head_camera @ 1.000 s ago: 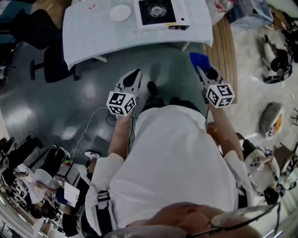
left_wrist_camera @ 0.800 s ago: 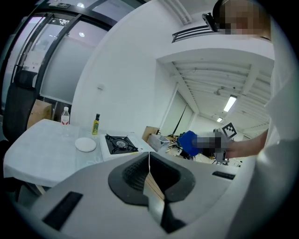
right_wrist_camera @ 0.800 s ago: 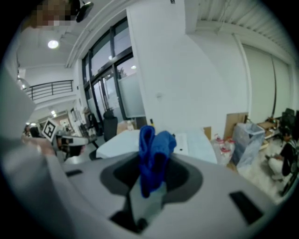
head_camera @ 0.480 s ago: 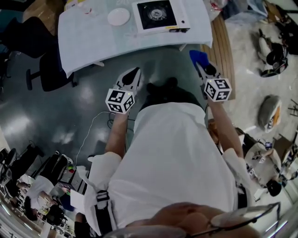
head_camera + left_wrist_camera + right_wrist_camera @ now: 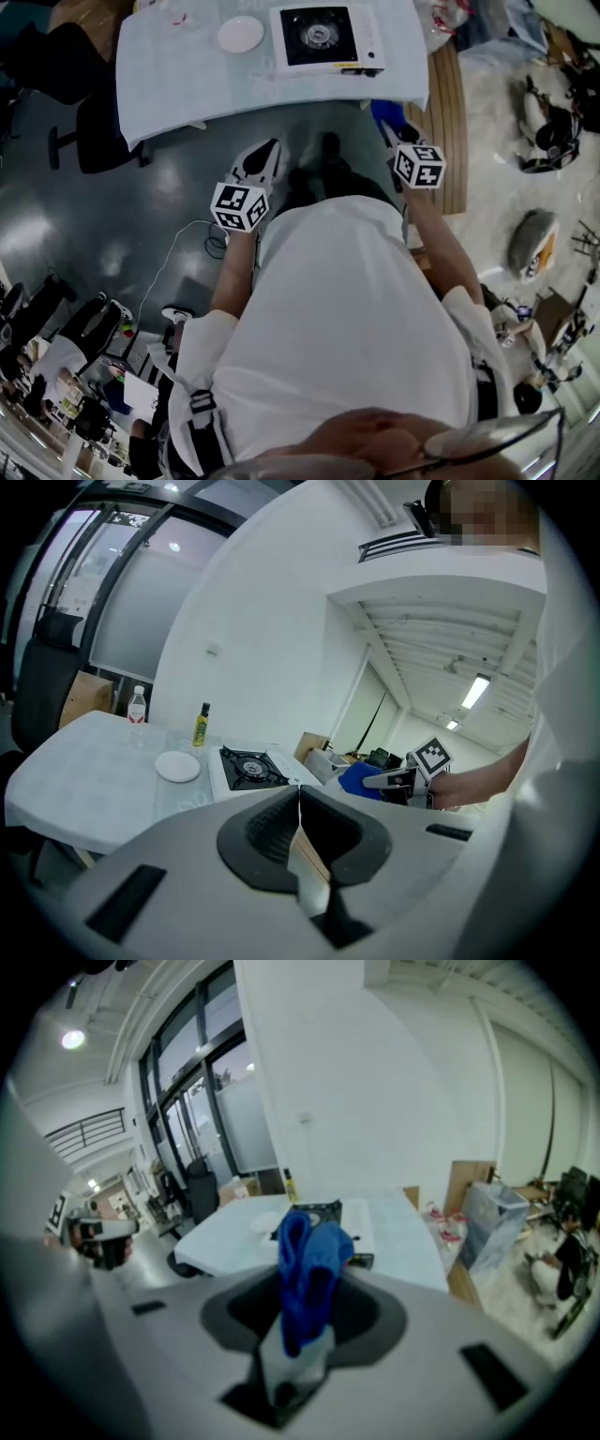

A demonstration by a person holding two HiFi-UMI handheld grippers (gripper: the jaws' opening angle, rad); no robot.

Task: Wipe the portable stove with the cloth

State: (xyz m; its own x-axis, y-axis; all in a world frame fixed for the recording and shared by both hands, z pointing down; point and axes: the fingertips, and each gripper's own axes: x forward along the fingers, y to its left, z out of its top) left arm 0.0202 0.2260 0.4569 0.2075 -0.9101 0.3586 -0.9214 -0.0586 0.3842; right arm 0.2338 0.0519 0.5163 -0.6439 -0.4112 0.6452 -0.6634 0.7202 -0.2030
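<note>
A table under a pale cover stands at the top of the head view, on a glossy grey floor. A wooden strip of flooring runs down its right side. The stove sits on the table toward its right end, with a white plate just beside it on the left. A dark chair stands near the table's left corner. The person stands back from the table, and both grippers are in the air in front of the body, well apart from the stove.

The left gripper has its jaws pressed together with nothing between them. Its own view shows the dark pads meeting along one seam.

The right gripper is clamped on the blue cloth. In its own view the cloth stands up in a folded bunch from between the jaws of the right gripper and covers part of the stove behind it.

The left gripper view looks across the table from the side. It shows the stove and plate, and a clear bottle and a yellow bottle upright near the far edge. It also shows the right gripper side-on with the cloth at its tip. The right gripper view shows tall windows on the left and the left gripper at its left edge.
</note>
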